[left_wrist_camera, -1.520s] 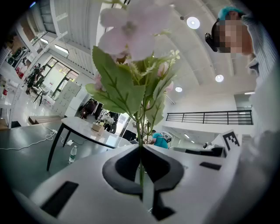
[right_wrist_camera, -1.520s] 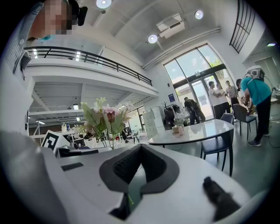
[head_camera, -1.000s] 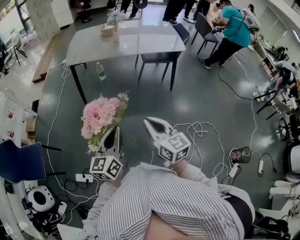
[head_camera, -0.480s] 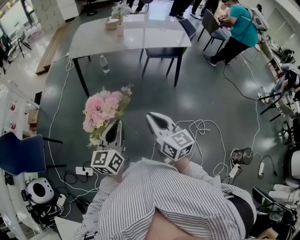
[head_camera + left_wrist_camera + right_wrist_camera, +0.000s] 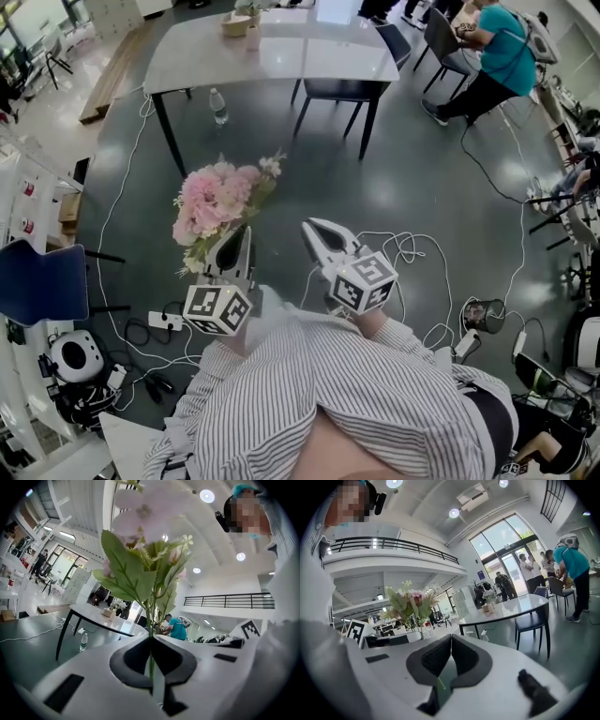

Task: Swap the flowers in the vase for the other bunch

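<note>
You've carried the pink bouquet [image 5: 217, 202] nearer the white table [image 5: 281, 56], your left gripper [image 5: 242, 236] clamped on its stems, your right gripper [image 5: 311, 227] pinched closed, seemingly empty.

**Tally: two grippers, one bunch, three chairs**

Counting now. There are two grippers, the left gripper [image 5: 246, 231] and the right gripper [image 5: 309, 225]. Two marker cubes ride on them, the left cube [image 5: 217, 308] and the right cube [image 5: 364, 281]. One bunch of pink flowers [image 5: 217, 202]. One table [image 5: 281, 61] with one vase [image 5: 252, 36] on it, and one water bottle [image 5: 218, 106] beneath. Three chairs: a dark chair [image 5: 342, 91], a second chair [image 5: 439, 33] and a blue chair [image 5: 37, 281]. One person in teal [image 5: 506, 56].
</note>
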`<state>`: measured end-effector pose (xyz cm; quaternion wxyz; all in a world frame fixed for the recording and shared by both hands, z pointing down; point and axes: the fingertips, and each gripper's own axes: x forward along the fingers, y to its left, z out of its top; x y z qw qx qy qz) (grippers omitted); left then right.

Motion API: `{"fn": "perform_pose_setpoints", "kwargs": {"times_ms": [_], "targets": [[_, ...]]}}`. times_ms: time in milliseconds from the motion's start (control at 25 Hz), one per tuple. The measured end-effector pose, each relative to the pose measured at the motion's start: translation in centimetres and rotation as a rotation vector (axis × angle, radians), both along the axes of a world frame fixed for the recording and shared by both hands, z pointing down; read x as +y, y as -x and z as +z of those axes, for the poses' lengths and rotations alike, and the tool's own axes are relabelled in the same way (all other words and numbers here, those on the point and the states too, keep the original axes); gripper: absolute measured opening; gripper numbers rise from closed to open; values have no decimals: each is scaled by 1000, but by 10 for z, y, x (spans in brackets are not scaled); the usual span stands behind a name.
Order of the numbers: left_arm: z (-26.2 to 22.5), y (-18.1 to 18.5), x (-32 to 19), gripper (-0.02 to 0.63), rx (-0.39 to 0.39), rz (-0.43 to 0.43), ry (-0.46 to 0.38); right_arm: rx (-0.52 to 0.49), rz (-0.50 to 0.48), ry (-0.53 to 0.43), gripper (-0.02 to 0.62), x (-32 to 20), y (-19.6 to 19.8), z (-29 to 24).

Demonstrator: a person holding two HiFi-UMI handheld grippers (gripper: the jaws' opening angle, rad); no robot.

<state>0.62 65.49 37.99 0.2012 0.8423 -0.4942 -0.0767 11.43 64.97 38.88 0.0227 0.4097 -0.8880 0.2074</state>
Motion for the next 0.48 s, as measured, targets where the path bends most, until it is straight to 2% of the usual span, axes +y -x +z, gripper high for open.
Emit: {"fn": "perform_pose_setpoints", "kwargs": {"times_ms": [320, 480], "targets": [[6, 6, -40, 17, 3, 10, 20, -1, -7, -17, 15, -38, 6, 0], [14, 16, -76, 17, -6, 30, 52, -10, -3, -27, 14, -74, 23, 0]]}}
